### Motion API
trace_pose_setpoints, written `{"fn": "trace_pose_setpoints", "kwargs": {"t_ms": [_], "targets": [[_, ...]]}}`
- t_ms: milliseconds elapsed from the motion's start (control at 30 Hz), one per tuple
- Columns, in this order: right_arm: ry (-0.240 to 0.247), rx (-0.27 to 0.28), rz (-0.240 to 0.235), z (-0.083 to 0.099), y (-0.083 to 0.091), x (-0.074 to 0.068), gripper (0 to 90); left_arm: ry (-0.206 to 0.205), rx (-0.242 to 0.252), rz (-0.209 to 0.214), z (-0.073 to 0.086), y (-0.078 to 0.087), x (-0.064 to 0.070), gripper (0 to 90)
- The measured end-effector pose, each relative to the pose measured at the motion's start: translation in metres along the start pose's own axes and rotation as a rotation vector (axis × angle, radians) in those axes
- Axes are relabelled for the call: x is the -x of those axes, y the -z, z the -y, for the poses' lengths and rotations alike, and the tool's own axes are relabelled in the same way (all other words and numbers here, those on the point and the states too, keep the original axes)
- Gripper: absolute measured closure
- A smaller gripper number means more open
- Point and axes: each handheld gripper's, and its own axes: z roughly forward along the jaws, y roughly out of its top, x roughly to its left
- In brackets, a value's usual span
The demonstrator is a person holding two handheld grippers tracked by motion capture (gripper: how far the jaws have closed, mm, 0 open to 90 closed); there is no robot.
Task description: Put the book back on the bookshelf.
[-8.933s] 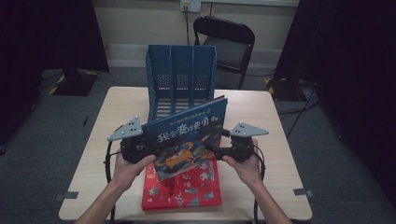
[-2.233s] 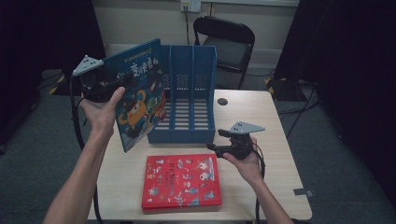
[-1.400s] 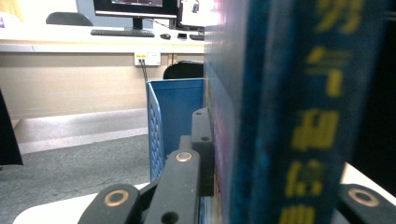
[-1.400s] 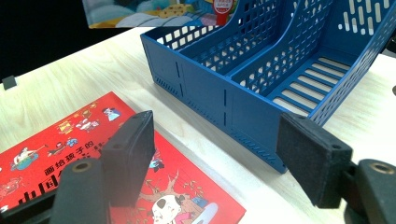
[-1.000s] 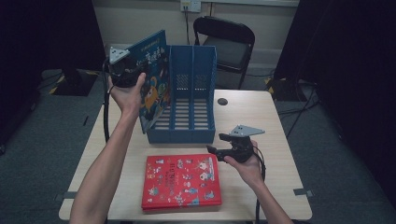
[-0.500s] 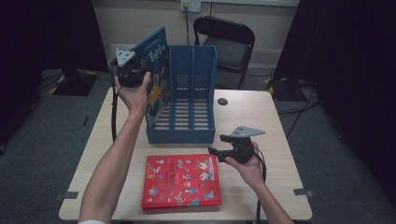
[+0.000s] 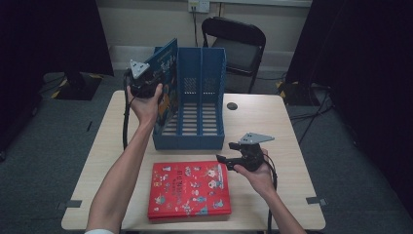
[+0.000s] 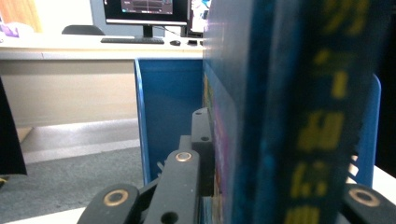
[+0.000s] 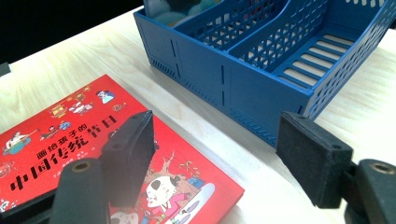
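high view: left gripper (image 7: 146, 87) clamps the blue book (image 7: 167, 73) upright in the blue file rack (image 7: 195, 141)'s left slot; right gripper (image 7: 229, 161), jaws wide, hovers beside the red book (image 7: 187, 190).

Blue book (image 7: 166, 73) is upright, cover full of cartoon art and yellow lettering down its spine (image 8: 322, 112), clamped on edge and standing in the leftmost slot of the blue rack (image 7: 197, 114). The rack (three slatted compartments, open front) sits mid-table with its tall back on the far side. The other two slots are bare.
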Motion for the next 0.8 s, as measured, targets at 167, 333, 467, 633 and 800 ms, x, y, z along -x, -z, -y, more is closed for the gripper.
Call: {"fn": "trace_pose_setpoints", "kwargs": {"t_ms": [167,333,467,633,800], "targets": [[-0.004,-0.008,0.000,0.001,-0.003,0.000,28.0,0.000,-0.004,0.011,0.011,0.005,-0.003,83.0],[0.003,-0.016,-0.004,0.001,-0.005,-0.002,28.0,-0.017,-0.037,0.037,0.012,0.012,-0.002,81.4],[0.002,-0.025,-0.003,0.001,-0.007,-0.003,28.0,-0.049,-0.082,0.052,0.014,0.022,0.002,80.4],[0.006,-0.026,-0.005,0.000,-0.008,-0.004,27.9,-0.048,-0.108,0.057,0.017,0.028,-0.003,79.4],[0.006,-0.034,-0.003,0.001,-0.010,-0.003,27.9,-0.021,-0.145,0.107,0.014,0.032,-0.007,73.8]]}}
